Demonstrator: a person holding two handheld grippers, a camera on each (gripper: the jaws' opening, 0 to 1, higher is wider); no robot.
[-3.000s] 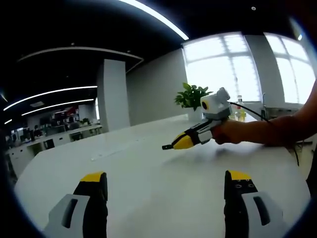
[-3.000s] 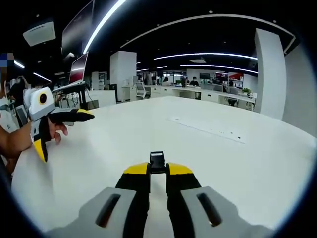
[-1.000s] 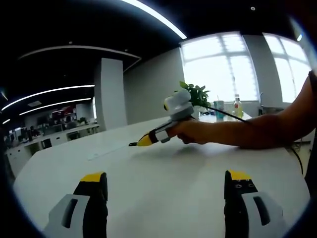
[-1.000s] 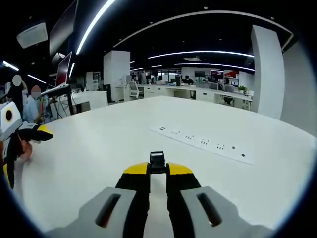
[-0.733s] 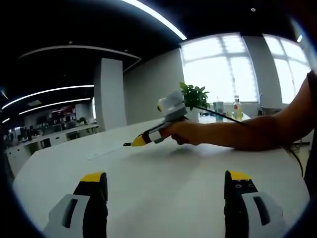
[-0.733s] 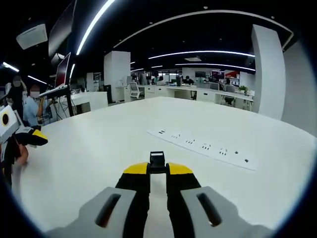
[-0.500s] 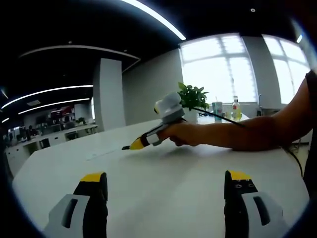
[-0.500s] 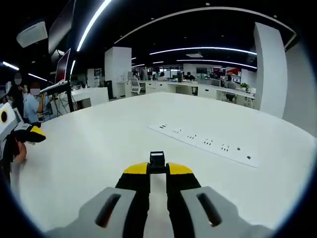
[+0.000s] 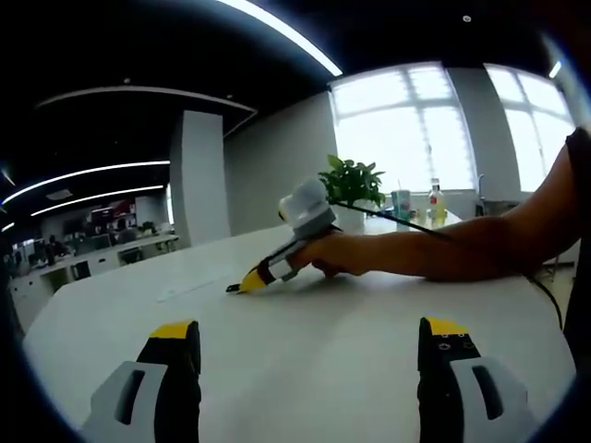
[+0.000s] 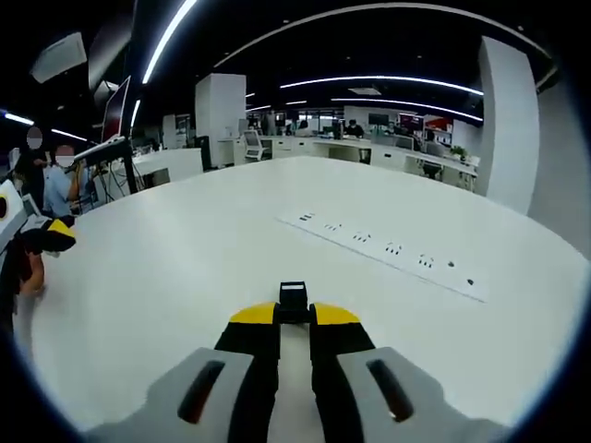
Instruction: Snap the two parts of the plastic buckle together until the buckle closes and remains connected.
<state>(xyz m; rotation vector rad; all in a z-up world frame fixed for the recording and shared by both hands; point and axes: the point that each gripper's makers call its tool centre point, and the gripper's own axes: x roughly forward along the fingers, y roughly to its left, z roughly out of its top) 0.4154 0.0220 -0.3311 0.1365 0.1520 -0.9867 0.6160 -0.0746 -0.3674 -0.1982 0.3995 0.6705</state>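
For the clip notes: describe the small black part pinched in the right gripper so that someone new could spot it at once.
Start from the wide white table; the right gripper rises from the bottom of its own view, yellow-tipped jaws shut. The black buckle piece pokes out between those tips, the sole dark item there, nearer than the long white power strip lying flat behind it.

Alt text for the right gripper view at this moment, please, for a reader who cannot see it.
The right gripper is shut on a small black buckle part held out over a wide white table. A flat white strip of sockets lies on the table beyond it, and the left gripper sits at the far left edge, with office desks in the background.
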